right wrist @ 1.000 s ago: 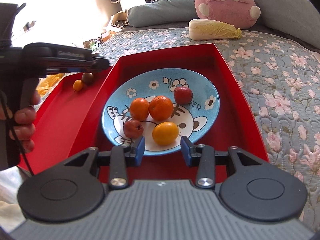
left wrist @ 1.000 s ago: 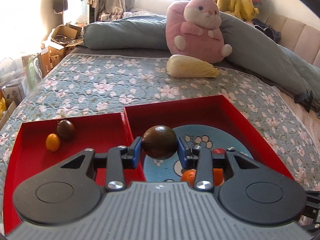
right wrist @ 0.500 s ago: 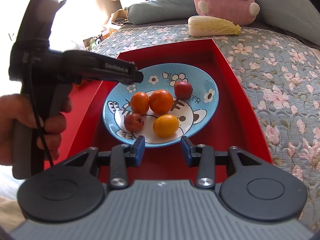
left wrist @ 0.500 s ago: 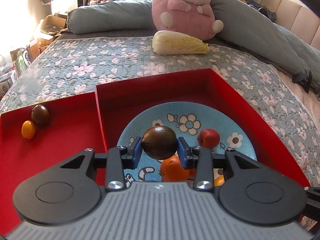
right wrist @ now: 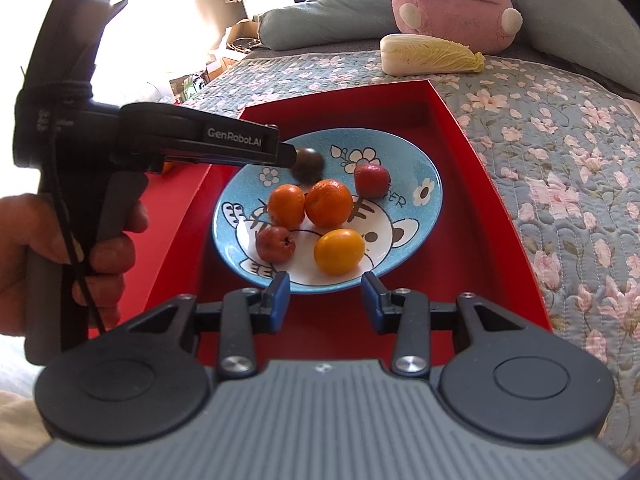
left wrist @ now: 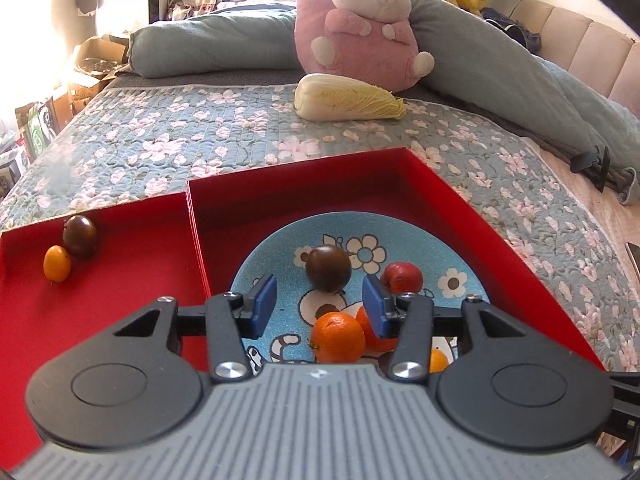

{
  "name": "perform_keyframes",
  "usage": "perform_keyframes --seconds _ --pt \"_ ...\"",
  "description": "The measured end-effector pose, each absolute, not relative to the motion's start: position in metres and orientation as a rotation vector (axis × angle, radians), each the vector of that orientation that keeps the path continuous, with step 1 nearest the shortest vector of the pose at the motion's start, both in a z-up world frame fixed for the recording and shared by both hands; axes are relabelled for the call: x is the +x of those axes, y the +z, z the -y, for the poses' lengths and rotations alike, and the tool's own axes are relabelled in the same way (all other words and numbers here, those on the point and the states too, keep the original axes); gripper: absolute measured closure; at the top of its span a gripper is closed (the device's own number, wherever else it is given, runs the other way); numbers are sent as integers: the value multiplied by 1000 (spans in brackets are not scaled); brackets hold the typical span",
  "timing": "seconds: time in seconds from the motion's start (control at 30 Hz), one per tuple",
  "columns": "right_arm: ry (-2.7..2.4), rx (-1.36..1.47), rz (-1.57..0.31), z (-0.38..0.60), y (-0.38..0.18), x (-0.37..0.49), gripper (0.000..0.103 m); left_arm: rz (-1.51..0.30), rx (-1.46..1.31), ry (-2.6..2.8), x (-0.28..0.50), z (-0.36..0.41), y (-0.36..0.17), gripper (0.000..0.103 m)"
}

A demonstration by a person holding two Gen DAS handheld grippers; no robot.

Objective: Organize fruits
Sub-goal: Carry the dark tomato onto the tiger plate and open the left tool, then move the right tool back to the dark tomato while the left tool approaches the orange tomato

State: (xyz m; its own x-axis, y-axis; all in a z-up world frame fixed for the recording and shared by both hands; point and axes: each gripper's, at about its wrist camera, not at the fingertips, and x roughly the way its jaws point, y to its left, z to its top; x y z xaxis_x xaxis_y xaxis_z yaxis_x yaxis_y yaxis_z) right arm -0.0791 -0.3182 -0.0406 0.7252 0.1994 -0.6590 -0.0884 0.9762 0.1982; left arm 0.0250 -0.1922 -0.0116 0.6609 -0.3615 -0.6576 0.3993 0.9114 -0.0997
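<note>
My left gripper hovers over the blue cartoon plate in the right red box. Its jaws are opening. A dark brown fruit sits between and just beyond the blue pads, free of both, resting on the plate's far side. The right wrist view shows that fruit beside two oranges, two red fruits and a yellow-orange one. My right gripper stands open at the plate's near rim with nothing between its fingers.
The left red tray holds another dark fruit and a small orange one. On the flowered quilt behind lie a napa cabbage, a pink plush and long pillows. A hand grips the left gripper's handle.
The left gripper carried the dark fruit from over the box divider to above the plate and lower, then its jaws parted and let the fruit go. The right gripper stayed put.
</note>
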Motion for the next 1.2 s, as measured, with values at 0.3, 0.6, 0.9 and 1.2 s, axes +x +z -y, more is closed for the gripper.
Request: perform_keyframes --seconds 0.3,0.6,0.9,1.2 --pt "195 152 -728 311 -33 -77 61 -675 80 -440 17 169 8 50" --pt "254 106 -703 293 -23 -76 57 -668 69 -375 25 128 14 50" --pt "262 79 -704 274 -19 -69 42 -674 34 -277 41 78 10 50" --pt "318 42 -673 245 -8 -58 42 -695 16 -205 57 41 -1 50"
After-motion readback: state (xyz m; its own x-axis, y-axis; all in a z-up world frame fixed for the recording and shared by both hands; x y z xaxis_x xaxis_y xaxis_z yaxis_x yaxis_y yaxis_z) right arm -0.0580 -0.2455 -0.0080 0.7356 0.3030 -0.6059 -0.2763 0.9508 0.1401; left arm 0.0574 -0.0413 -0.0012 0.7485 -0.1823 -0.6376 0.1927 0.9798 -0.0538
